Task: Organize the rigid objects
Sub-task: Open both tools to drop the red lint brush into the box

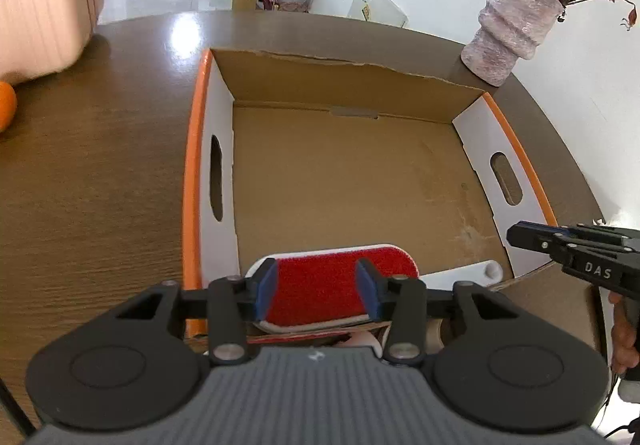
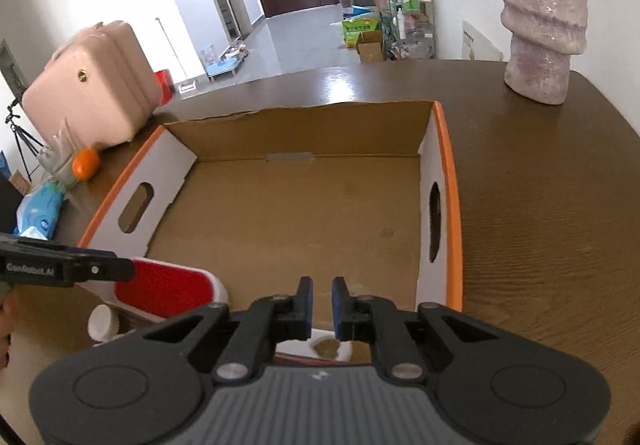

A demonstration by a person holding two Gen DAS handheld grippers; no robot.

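A lint brush point(image 1: 320, 277) with a red pad and a white body is crosswise between the blue pads of my left gripper point(image 1: 317, 291), which is shut on it. It hangs over the near-left corner of an open cardboard box point(image 1: 192, 185) with orange edges and hand holes. The brush's white handle point(image 1: 490, 269) points right. In the right wrist view the brush point(image 2: 168, 291) shows under the left gripper point(image 2: 128, 269), above the box point(image 2: 450, 185). My right gripper point(image 2: 321, 303) is shut with nothing between its pads, over the box's near edge. It also reaches in at the right point(image 1: 514, 237).
A pink ridged vase point(image 2: 544, 25) stands beyond the box's far right corner. A pink case point(image 2: 92, 93), an orange point(image 2: 85, 164) and a blue tissue pack point(image 2: 38, 213) lie left of the box. A white round object point(image 2: 328, 349) is partly hidden under the right gripper.
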